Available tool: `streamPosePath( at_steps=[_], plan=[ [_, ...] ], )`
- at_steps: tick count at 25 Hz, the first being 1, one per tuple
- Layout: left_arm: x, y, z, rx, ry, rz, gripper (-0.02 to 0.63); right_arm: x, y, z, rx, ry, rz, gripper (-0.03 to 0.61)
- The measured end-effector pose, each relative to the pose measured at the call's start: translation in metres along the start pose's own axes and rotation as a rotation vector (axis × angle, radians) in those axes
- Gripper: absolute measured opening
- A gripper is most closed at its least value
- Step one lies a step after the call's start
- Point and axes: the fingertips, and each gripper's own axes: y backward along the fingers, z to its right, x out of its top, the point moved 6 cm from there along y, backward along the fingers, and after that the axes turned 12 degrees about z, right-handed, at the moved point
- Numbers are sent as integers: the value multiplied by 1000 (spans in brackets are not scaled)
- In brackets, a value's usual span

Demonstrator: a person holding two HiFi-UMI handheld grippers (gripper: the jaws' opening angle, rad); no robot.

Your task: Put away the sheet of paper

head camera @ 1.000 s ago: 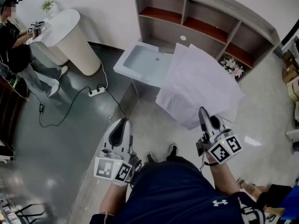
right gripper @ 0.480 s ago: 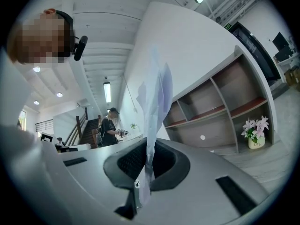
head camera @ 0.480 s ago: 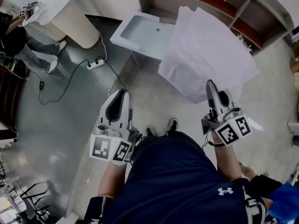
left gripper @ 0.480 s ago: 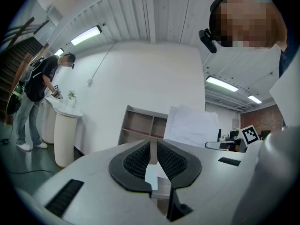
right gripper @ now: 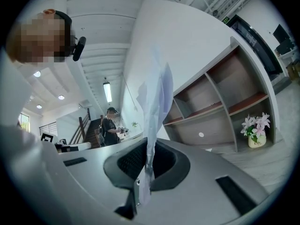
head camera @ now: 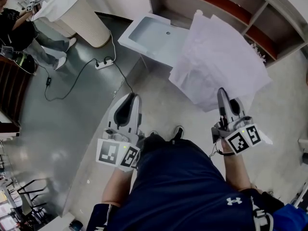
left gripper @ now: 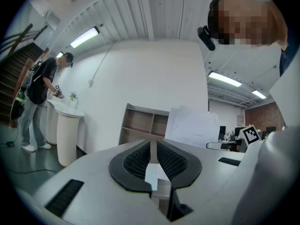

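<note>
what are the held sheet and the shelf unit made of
Sheet: thin matte white paper, apparently; it creases, bows and looks slightly translucent.
Shelf unit: probably laminated board, grey matte frame, reddish-brown shelf tops; flat sharp-edged panels, core unseen.

No words or numbers are legible anywhere we look. The one brand mark we find is a white Under Armour logo (head camera: 234, 201) on the person's dark shirt (head camera: 183, 186). Black-and-white square markers, codes rather than lettering, cover the cubes on the left gripper (head camera: 132, 97) and the right gripper (head camera: 222, 91).
</note>
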Motion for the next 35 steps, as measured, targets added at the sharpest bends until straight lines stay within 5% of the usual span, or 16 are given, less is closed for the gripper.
streamPosePath(
  at_steps=[17, 35],
  plan=[
    [-31, -31, 1, 40, -12, -34, 54, -25, -20, 51, -1, -46, -42, 15],
    [-21, -113, -133, -35, 56, -17, 54, -55, -141, 32, -106, -18, -68, 15]
  ],
)
